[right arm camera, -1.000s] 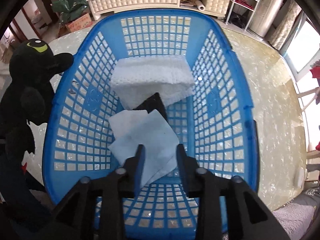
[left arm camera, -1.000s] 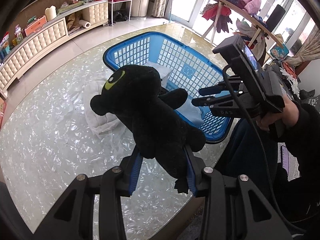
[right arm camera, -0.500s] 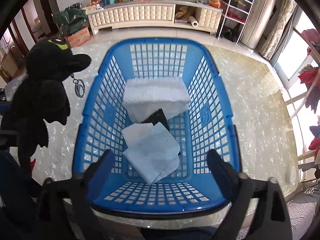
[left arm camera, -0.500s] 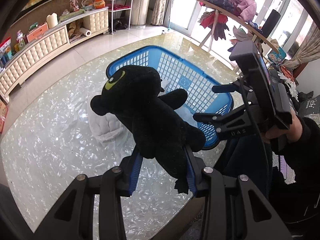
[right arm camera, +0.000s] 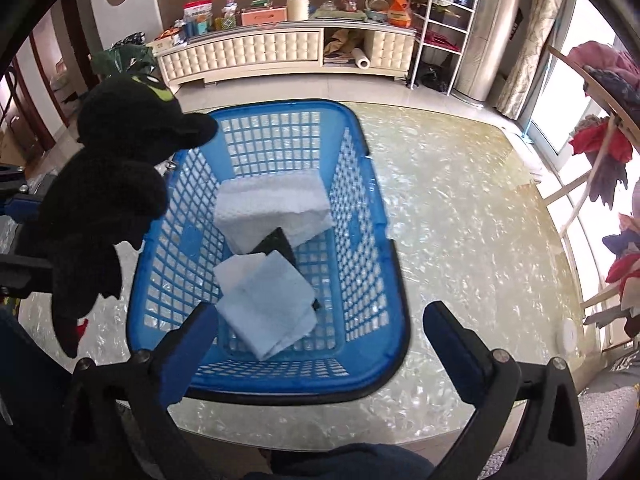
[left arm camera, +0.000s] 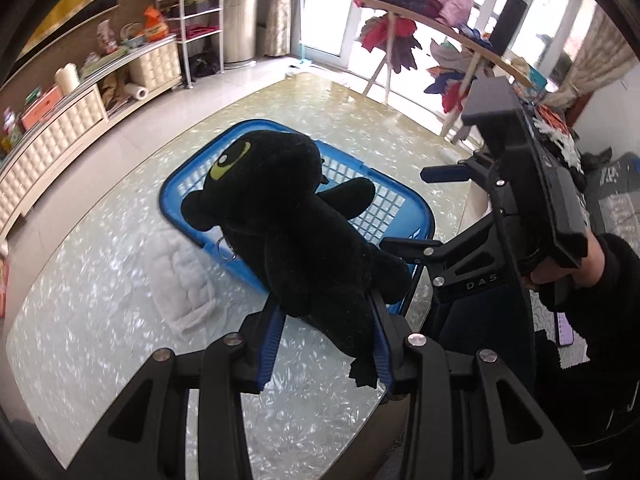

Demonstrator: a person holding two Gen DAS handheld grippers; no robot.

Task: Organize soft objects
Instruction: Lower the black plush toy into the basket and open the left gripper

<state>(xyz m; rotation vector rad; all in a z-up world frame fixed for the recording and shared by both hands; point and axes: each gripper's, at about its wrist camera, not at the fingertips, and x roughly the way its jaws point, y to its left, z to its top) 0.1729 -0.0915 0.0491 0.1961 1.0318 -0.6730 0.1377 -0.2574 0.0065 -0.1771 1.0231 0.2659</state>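
Plush toy, black, one yellow-green eye, held aloft at frame centre of the left wrist view by the left tongs, which clamp its lower body; long axis runs from the tongs up and away toward the upper left. Blue basket stands on the table directly beyond and below the toy. Basket contents: folded white towel, pale blue cloth, a dark item between them. Right tongs, spread wide and holding nothing, hover over the near rim of the basket. White padded cloth lies on the table just left of the basket. Judgement: left hand carries the toy toward the basket.
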